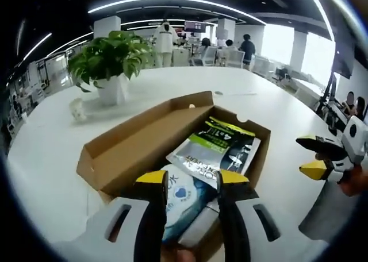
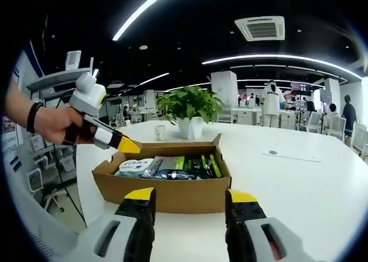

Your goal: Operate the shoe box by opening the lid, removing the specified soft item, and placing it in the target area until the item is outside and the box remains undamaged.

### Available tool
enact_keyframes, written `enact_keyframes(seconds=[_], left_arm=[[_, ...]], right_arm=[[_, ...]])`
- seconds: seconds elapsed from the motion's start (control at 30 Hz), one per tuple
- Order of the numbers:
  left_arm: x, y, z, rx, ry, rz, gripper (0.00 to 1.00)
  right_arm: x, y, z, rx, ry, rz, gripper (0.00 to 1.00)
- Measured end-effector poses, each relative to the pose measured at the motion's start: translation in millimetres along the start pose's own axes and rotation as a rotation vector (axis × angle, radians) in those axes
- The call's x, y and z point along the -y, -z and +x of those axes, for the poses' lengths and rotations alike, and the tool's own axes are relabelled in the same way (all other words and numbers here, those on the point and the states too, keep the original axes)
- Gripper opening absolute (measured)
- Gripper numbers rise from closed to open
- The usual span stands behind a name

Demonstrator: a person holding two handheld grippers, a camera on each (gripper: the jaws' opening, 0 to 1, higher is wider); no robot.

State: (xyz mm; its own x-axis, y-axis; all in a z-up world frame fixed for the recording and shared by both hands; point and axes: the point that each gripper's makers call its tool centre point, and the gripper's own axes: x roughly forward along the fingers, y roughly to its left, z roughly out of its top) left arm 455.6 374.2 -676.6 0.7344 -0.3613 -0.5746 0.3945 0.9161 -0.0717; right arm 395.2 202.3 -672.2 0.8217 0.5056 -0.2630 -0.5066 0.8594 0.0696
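Packets [image 1: 215,150] lie in the open box [image 1: 132,144] at our twelve o'clock, so we lower the left gripper [image 1: 192,178], jaws apart, while the right gripper [image 2: 190,197] waits open.

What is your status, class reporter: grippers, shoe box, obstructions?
Left gripper open, over the packets. Right gripper open, facing the shoe box. Lid open, soft packets inside. Potted plant behind, nothing blocking.
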Motion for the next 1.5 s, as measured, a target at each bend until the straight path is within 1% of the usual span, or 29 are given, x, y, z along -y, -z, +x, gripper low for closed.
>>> enact_keyframes(seconds=[0.07,0.27,0.4,0.43,0.57,0.67,0.7,0.73,0.77,0.83,0.9,1.0,1.07,1.13,1.17,1.27,1.5], left_arm=[[6.4,4.3,4.6,-0.013,0.015,-0.017,0.33],[20.1,19.6,13.7,-0.059,0.024,-0.059,0.31],[20.7,29.7,16.1,-0.089,0.011,-0.093,0.30],[21.0,33.7,15.9,-0.105,0.008,-0.112,0.29],[23.9,39.3,18.5,-0.123,0.019,-0.164,0.27],[28.3,42.6,23.1,-0.137,0.031,-0.249,0.27],[28.8,42.6,23.8,-0.137,0.033,-0.262,0.27],[30.4,44.4,25.2,-0.147,0.036,-0.292,0.26],[30.7,44.8,26.0,-0.151,0.039,-0.294,0.24],[32.9,41.5,28.1,-0.137,0.047,-0.308,0.21],[33.5,40.7,29.8,-0.141,0.047,-0.313,0.16],[34.6,42.2,29.8,-0.147,0.051,-0.329,0.15],[34.0,42.8,28.9,-0.136,0.058,-0.383,0.13],[26.3,39.5,26.8,-0.106,0.028,-0.415,0.06],[27.0,38.8,26.3,-0.108,0.035,-0.431,0.05],[27.6,37.5,28.0,-0.111,0.043,-0.406,0.04],[26.0,36.7,29.3,-0.103,0.050,-0.433,0.02]], right_arm=[[5.1,0.3,-1.4,-0.005,0.006,0.002,0.47],[17.4,-0.4,-4.1,-0.018,0.010,-0.001,0.48],[17.3,2.1,-3.6,-0.038,-0.009,-0.034,0.49],[17.2,2.0,-3.8,-0.043,-0.012,-0.047,0.50],[17.6,-2.4,-3.3,-0.052,-0.026,-0.057,0.51],[18.6,-5.0,-2.2,-0.060,-0.036,-0.060,0.52],[18.4,-5.7,-2.5,-0.063,-0.039,-0.068,0.52],[18.6,-6.1,-2.5,-0.066,-0.043,-0.069,0.53],[19.0,-6.3,-2.5,-0.069,-0.046,-0.064,0.53],[21.2,-7.0,-3.3,-0.073,-0.049,-0.057,0.53],[22.3,-7.8,-4.0,-0.077,-0.051,-0.054,0.54],[22.7,-9.2,-4.3,-0.086,-0.058,-0.065,0.54],[22.6,-10.4,-3.0,-0.092,-0.062,-0.072,0.54],[21.5,-12.3,-1.1,-0.098,-0.068,-0.075,0.54],[21.3,-12.7,-0.6,-0.098,-0.069,-0.076,0.54],[17.7,-14.5,3.1,-0.107,-0.082,-0.084,0.54],[9.7,-19.4,9.1,-0.125,-0.101,-0.100,0.53]])
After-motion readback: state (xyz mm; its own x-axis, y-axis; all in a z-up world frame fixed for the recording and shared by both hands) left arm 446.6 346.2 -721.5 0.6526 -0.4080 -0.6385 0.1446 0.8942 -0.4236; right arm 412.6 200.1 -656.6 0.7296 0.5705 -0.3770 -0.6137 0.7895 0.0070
